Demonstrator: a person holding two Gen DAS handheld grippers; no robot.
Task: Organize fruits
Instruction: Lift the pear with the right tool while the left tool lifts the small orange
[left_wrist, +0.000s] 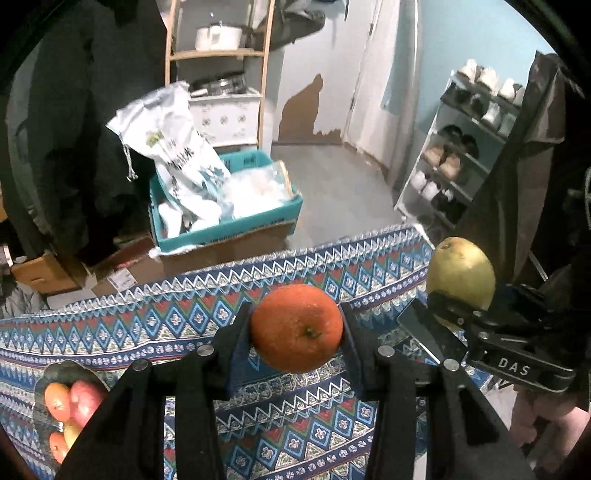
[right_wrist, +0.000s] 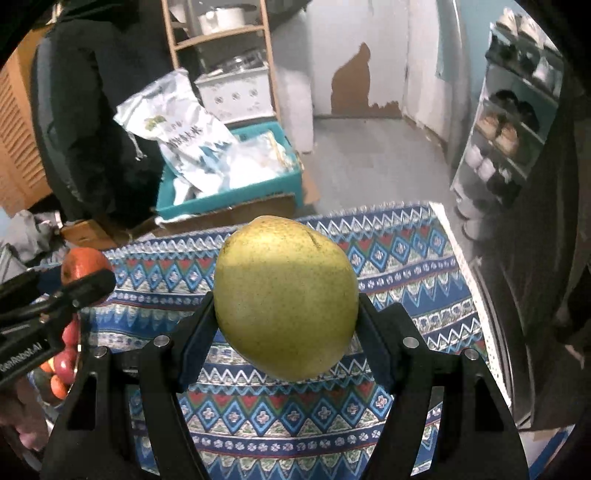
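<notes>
Orange (left_wrist: 296, 328) — round, pebbled skin, green stem scar facing the camera; clamped between the pads of the left gripper (left_wrist: 297, 332) and held in the air above the cloth (left_wrist: 332, 417), clear of it.

Pear (right_wrist: 286, 299) — yellow-green, speckled, smooth, a short nick near its top; gripped by the right gripper (right_wrist: 286, 325), also off the cloth. In the left wrist view the pear shows at right, beside the orange but apart from it.

Writing — "DAS" in white on the right gripper's black body; partial "…enRobot.AI" on the left gripper's body in the right wrist view. The bag (left_wrist: 173, 147) carries dark printed characters, not legible.

Bowl (left_wrist: 55, 373) — dark, at the cloth's left edge, holding red and orange fruit.

Cloth — woven look, blue, red and white zigzag and diamond bands; mostly bare under both grippers. Its far edge drops to a grey floor; its right edge runs near a shoe rack (left_wrist: 469, 147).

Crate (left_wrist: 229, 225) — teal plastic, on cardboard beyond the far edge, holding the white bag and clear wrapping.

Shelf (left_wrist: 218, 55) — pale wood, a white pot on it.
</notes>
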